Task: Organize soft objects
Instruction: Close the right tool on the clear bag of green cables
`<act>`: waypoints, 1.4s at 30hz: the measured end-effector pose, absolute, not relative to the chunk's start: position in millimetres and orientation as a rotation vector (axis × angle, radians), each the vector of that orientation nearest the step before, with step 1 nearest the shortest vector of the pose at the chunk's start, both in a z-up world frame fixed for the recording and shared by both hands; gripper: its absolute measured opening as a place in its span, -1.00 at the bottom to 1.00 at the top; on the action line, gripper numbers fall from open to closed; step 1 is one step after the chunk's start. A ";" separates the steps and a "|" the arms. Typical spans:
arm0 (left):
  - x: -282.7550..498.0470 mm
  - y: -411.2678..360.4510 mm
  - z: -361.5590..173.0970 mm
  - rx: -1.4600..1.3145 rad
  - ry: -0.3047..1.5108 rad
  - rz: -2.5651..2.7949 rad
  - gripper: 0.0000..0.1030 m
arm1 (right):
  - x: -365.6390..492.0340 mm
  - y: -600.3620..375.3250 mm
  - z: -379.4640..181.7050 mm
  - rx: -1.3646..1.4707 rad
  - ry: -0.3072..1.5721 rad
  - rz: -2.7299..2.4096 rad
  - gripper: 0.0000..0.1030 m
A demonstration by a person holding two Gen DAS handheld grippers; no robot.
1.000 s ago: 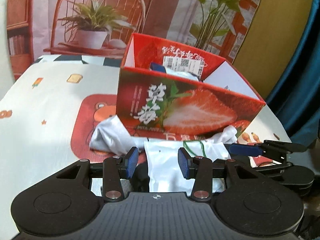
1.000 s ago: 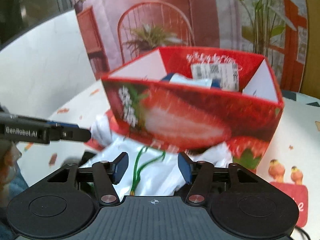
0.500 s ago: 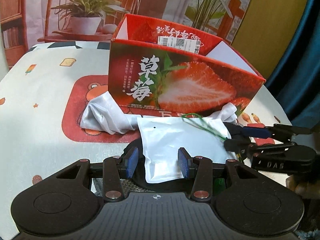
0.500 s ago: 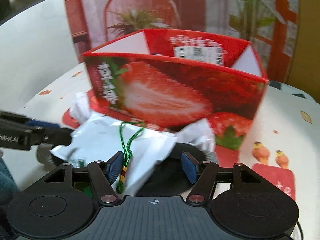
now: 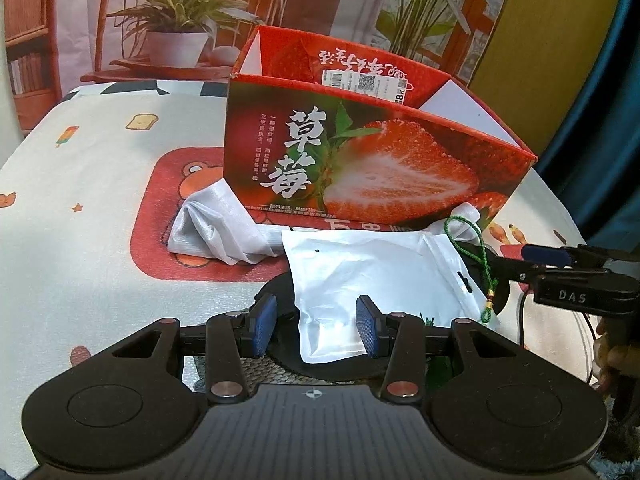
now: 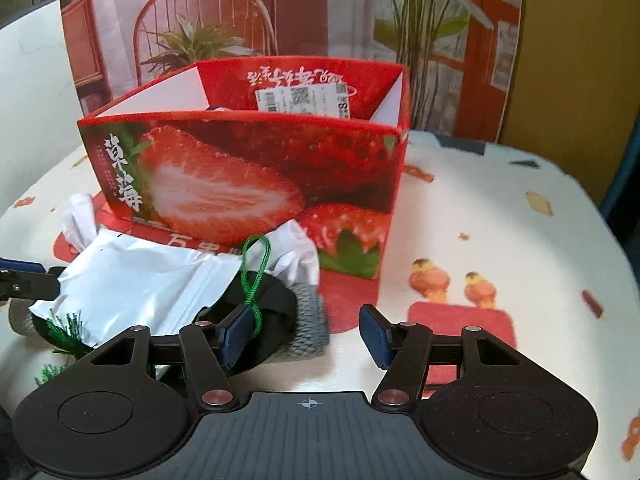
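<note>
Both claws are standing apart: left claw (image 5: pixel 316 326), right claw (image 6: pixel 304 334). White pouch (image 5: pixel 372 276) is lying near; strawberry box (image 5: pixel 360 160) is blocking far side; white cloth (image 5: pixel 216 228) is sitting left on worktop (image 5: pixel 80 240).

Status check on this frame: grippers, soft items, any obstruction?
Left gripper open at white pouch edge. Right gripper open, empty. Strawberry box behind. Green cord draped near right fingers.

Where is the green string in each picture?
Left wrist: the green string is right of middle, hanging over the white bag's right edge, near the right claw.
Right wrist: the green string is left of middle, running down to the right claw's left fingertip.
Shared landmark: the strawberry box, just behind the string in both views.
</note>
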State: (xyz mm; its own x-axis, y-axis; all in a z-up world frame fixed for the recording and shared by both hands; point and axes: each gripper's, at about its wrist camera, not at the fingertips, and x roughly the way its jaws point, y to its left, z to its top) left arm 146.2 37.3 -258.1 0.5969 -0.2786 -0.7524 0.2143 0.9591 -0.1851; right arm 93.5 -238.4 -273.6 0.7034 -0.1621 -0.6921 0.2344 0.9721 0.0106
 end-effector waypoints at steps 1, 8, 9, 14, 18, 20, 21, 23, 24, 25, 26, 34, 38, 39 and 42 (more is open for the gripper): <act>145.8 37.7 -257.5 -0.079 0.885 -0.287 -0.10 | 92.7 -237.9 -271.3 0.102 0.750 -0.218 0.08; 141.0 40.0 -253.8 -0.082 0.877 -0.298 0.06 | 92.4 -213.7 -253.0 0.046 0.665 -0.098 0.22; 140.6 40.3 -253.8 -0.084 0.876 -0.298 0.06 | 93.6 -209.7 -252.6 0.036 0.668 -0.076 0.26; 141.3 43.5 -254.9 -0.097 0.877 -0.291 0.06 | 97.4 -188.9 -262.2 0.002 0.723 0.016 0.29; 141.2 43.2 -256.0 -0.101 0.877 -0.292 0.06 | 96.7 -174.7 -267.4 -0.051 0.740 0.058 0.38; 141.0 43.4 -256.3 -0.104 0.878 -0.292 0.06 | 96.9 -170.5 -268.7 -0.064 0.748 0.074 0.38; 141.1 43.4 -256.5 -0.105 0.878 -0.292 0.06 | 96.7 -169.3 -269.3 -0.069 0.752 0.082 0.39; 141.3 44.2 -256.7 -0.106 0.878 -0.291 0.06 | 96.7 -166.1 -270.7 -0.080 0.759 0.093 0.39; 141.3 44.5 -256.7 -0.107 0.878 -0.290 0.06 | 96.1 -165.1 -271.8 -0.086 0.760 0.098 0.40; 141.2 44.8 -256.8 -0.108 0.877 -0.289 0.06 | 96.1 -164.0 -272.7 -0.094 0.763 0.101 0.41; 141.2 45.0 -256.8 -0.109 0.877 -0.288 0.06 | 96.3 -162.8 -273.2 -0.100 0.764 0.105 0.42; 141.7 47.0 -256.8 -0.118 0.873 -0.281 0.06 | 96.5 -155.9 -274.0 -0.163 0.763 0.121 0.48; 141.3 46.8 -256.6 -0.118 0.873 -0.284 0.06 | 100.7 -152.6 -273.7 -0.210 0.776 0.109 0.56; 141.3 47.1 -256.6 -0.119 0.873 -0.284 0.06 | 102.5 -152.1 -273.4 -0.217 0.783 0.109 0.57; 141.5 48.5 -256.9 -0.123 0.873 -0.281 0.06 | 108.3 -151.9 -273.6 -0.220 0.820 0.109 0.58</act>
